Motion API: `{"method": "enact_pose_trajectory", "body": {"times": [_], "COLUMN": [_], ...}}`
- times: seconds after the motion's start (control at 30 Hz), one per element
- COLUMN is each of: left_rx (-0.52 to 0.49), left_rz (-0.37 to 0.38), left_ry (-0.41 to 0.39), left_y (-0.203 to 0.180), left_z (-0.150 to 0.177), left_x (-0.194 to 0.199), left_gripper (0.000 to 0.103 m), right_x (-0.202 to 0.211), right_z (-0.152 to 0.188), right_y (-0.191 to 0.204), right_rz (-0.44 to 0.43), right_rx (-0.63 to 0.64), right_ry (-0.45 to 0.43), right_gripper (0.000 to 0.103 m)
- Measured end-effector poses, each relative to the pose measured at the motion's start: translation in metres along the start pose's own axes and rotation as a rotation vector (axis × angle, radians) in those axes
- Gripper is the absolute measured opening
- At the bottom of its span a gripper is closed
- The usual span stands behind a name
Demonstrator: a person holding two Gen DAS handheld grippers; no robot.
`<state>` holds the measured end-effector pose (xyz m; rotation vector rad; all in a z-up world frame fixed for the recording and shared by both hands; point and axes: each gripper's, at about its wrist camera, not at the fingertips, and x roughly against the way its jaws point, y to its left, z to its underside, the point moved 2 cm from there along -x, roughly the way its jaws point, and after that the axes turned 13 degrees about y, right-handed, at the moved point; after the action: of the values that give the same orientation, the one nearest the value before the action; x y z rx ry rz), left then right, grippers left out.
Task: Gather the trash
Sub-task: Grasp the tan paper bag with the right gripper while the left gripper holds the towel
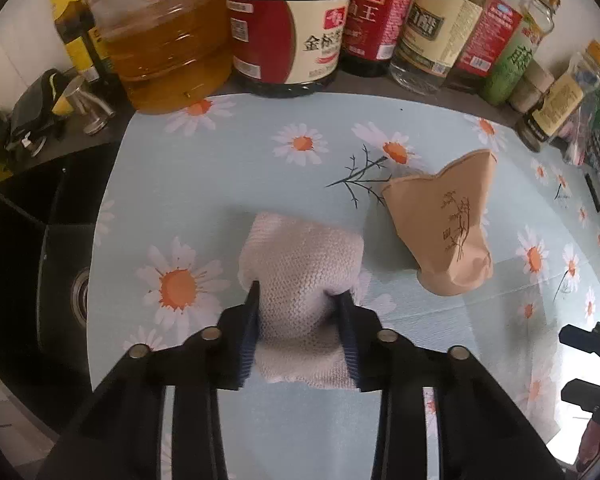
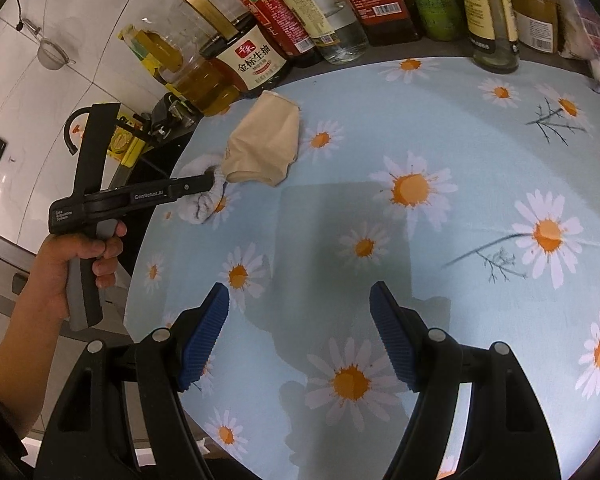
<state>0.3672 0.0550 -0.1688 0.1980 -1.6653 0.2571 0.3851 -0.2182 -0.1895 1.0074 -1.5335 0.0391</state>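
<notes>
My left gripper (image 1: 296, 292) is shut on a crumpled white paper towel (image 1: 300, 264), which rests on the daisy-print tablecloth (image 1: 220, 184). A crushed brown paper cup (image 1: 444, 228) lies on its side just right of the towel. In the right wrist view the left gripper (image 2: 210, 178) pinches the towel (image 2: 204, 200) at the cloth's left edge, with the brown cup (image 2: 264, 148) beside it. My right gripper (image 2: 300, 300) is open and empty, over the cloth's near part.
Oil, soy sauce and vinegar bottles (image 1: 292, 32) line the back of the counter. A dark sink (image 1: 40, 248) with a tap lies to the left of the cloth. The tablecloth (image 2: 460, 200) stretches to the right.
</notes>
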Motion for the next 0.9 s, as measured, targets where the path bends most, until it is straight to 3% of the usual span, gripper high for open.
{"method": "enact_pose_trajectory", "body": {"times": [0.33,0.9], "left_rx": [0.065,0.224], "left_rz": [0.065,0.086], "left_ry": [-0.052,-0.123], "left_y": [0.009,0.014], "left_z": [0.024,0.129], "left_x": [0.023,0.074], "left_gripper": [0.025,0.025], "right_x": [-0.006,-0.057], "right_z": [-0.046,-0.156], "right_y": [0.006,0.010], "right_rz": [-0.035,-0.078], "right_rx": [0.036,0.019], "right_ry": [0.030,0.105], "right_gripper": [0.076,0.080]}}
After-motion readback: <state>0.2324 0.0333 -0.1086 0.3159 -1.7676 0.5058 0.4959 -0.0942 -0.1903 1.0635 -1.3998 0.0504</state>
